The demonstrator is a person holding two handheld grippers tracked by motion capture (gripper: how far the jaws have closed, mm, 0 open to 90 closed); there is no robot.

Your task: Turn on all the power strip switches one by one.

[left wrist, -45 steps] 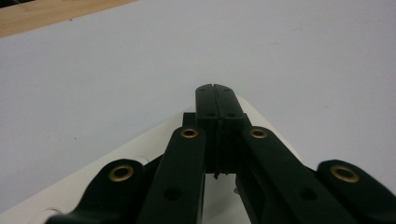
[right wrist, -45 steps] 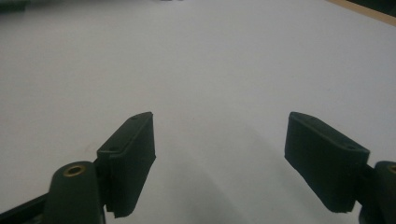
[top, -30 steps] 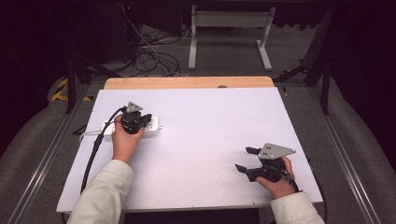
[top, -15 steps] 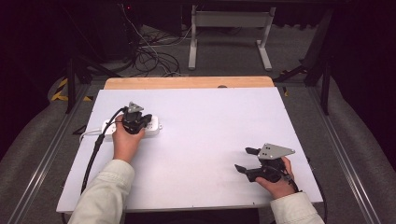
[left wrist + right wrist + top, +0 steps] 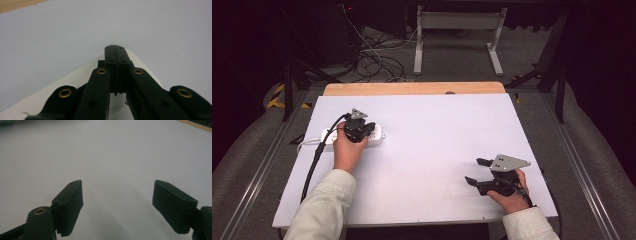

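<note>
Eyes on the white plastic power strip [image 5: 354, 135], a long flat bar lying on the left part of the white rectangular table top [image 5: 437, 130], well in from the near edge and closer to the far wooden strip. Its pale cord [image 5: 307, 143] runs off its left end toward the table's left edge. Right over the strip sits the left gripper [image 5: 358, 131], black, two-jawed, with a small grey three-cornered plate on top, and its jaws are pressed flat together, pad against pad, nothing between them. In the left gripper view the closed tips [image 5: 114, 53] point over the rounded white end of the power strip [image 5: 140, 65], the strip's casing passing beneath the black linkage; whether the tips actually touch the plastic cannot be told. The left hand [image 5: 346, 150] wraps the gripper body, a cream sleeve behind it, and a thick black cable [image 5: 314, 162] trails back along the forearm.

Over on the near right of the table, well apart from the strip, the right gripper [image 5: 476, 172] lies low in the right hand [image 5: 509, 192], pointing left. Its jaws stand wide apart; in the right gripper view the gripper [image 5: 125, 202] frames bare white table [image 5: 112, 157].
</note>
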